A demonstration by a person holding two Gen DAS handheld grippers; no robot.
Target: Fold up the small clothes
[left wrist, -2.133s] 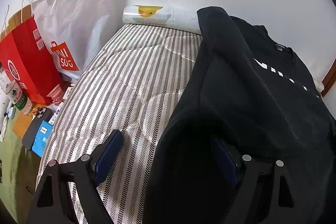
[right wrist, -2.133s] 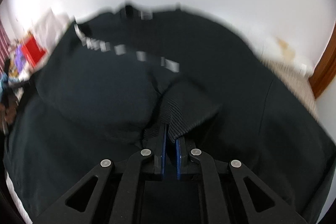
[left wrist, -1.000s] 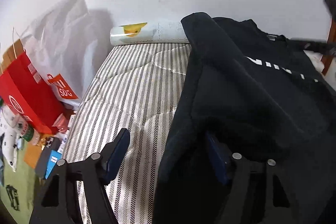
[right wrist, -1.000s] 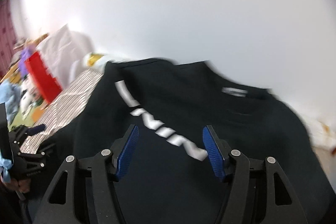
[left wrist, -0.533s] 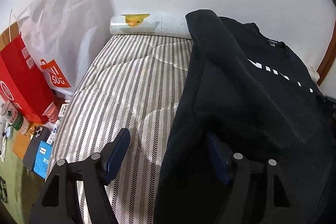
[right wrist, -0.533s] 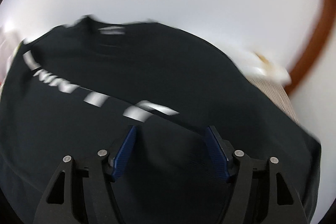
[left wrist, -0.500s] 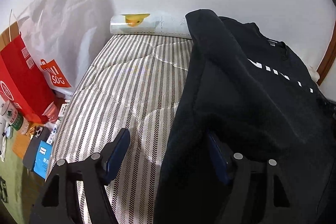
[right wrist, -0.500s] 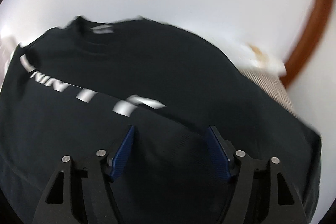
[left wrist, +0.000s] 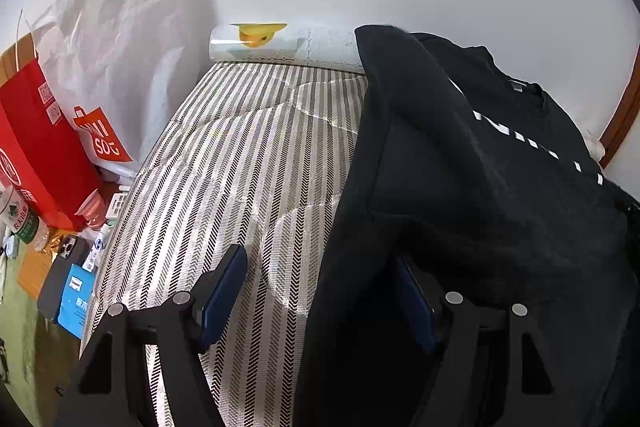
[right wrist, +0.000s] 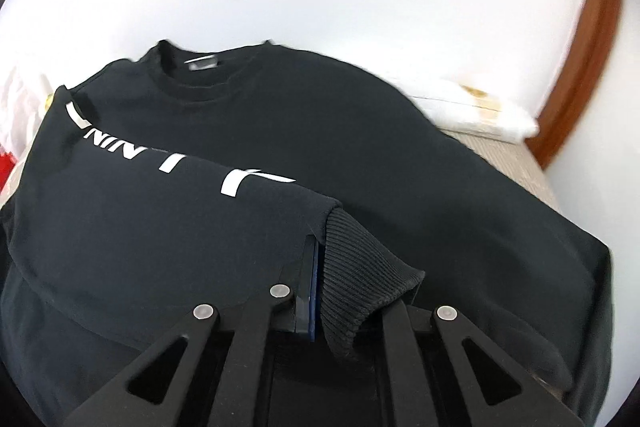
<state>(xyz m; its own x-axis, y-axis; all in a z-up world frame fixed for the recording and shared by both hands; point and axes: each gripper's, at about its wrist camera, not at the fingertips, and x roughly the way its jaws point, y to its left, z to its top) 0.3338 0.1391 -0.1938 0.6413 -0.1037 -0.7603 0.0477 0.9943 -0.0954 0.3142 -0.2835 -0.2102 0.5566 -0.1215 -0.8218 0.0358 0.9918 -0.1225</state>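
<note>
A black sweatshirt [left wrist: 480, 179] with white lettering lies on the striped mattress [left wrist: 248, 163], one side folded over its front. My left gripper [left wrist: 320, 287] is open at the sweatshirt's left edge; the cloth drapes over its right finger and the left finger rests over bare mattress. In the right wrist view the sweatshirt [right wrist: 360, 131] fills the frame, neck towards the wall. My right gripper [right wrist: 344, 291] is closed on the ribbed cuff [right wrist: 360, 275] of the folded-over sleeve; its right finger is hidden under the cuff.
A white wall runs behind the bed. A rolled sheet with a yellow duck [left wrist: 280, 43] lies at the head. Red and white shopping bags [left wrist: 68, 115], a phone and small items [left wrist: 68, 275] stand left of the bed. A white pillow [right wrist: 472, 115] and brown wooden frame [right wrist: 592, 47] are at right.
My right gripper was open over the sweatshirt a second ago; now it has dropped lower and is shut on the sleeve cuff. My left gripper has stayed open and barely moved.
</note>
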